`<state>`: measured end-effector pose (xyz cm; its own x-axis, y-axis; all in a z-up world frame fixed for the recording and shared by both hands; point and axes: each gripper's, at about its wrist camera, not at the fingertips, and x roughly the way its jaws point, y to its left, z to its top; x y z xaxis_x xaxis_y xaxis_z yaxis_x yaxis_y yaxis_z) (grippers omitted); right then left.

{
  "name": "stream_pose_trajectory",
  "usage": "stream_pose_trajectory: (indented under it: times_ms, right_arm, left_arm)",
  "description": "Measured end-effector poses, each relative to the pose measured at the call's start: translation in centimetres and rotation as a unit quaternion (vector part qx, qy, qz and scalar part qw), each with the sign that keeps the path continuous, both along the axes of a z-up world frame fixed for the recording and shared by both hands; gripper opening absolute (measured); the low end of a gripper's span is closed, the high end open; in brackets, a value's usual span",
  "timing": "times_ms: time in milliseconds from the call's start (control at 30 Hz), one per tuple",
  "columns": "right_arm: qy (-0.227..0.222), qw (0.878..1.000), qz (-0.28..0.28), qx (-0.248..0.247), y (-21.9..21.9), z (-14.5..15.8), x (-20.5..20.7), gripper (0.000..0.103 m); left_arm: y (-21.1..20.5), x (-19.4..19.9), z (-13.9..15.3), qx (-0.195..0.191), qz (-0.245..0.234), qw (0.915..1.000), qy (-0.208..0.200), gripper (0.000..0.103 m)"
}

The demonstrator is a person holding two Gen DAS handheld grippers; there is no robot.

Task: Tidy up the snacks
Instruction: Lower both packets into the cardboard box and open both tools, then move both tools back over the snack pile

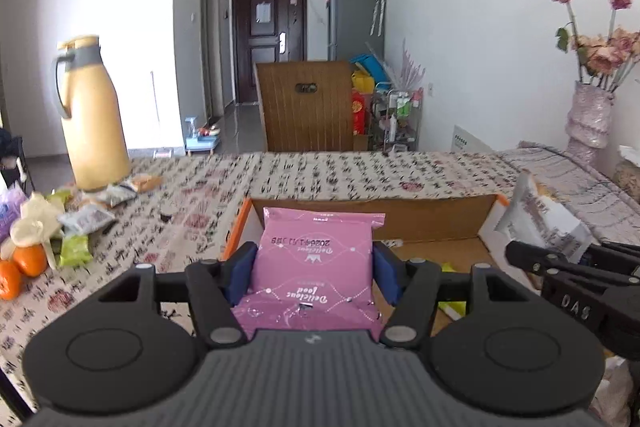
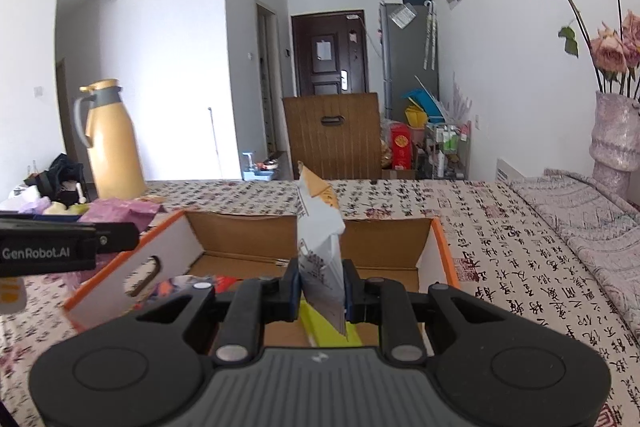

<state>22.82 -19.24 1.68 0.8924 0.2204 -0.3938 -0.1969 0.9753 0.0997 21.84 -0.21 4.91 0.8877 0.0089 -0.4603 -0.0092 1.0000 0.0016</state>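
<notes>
Left gripper (image 1: 314,265): blue pads clamped on both side edges of a pink snack packet (image 1: 316,267), held flat over the near left corner of an open cardboard box (image 1: 400,223) with orange-trimmed rim. Right gripper (image 2: 322,293): pads pressed nearly together on a white-and-orange snack packet (image 2: 320,243), held upright on edge above the box (image 2: 240,247) interior. Box contents: a yellow-green packet (image 2: 320,331) on the floor just below the right gripper; a red-and-blue packet (image 2: 188,285) at the left wall. Box stands on a tabletop (image 1: 320,171) covered with a calligraphy-print cloth. Toward the far left corner of the tabletop: yellow thermos jug (image 1: 94,115). Along the left edge: loose pile of snack packets (image 1: 80,223), green and white among them, and oranges (image 1: 28,261). At the right edge of the tabletop: pink vase (image 1: 588,123) with dried roses.
</notes>
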Motion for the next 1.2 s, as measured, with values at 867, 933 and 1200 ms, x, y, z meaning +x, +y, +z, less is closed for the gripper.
stream_pose_trajectory:
  times_ms: [867,933,1200]
  right_arm:
    - [0.021,0.999,-0.035,0.021,-1.5,-1.8,1.3,0.103]
    - [0.017,0.999,-0.037,0.02,-1.4,-1.4,1.1,0.103]
    - [-0.006,0.999,-0.039,0.014,-1.3,0.4,-0.6,0.103]
  left_arm:
    - [1.5,1.4,-1.7,-0.024,0.024,0.9993,0.011,0.103]
    - [1.4,1.1,-1.2,-0.023,0.024,0.9994,0.006,0.103]
    - [1.0,-0.8,0.5,-0.021,0.02,0.9995,-0.011,0.103]
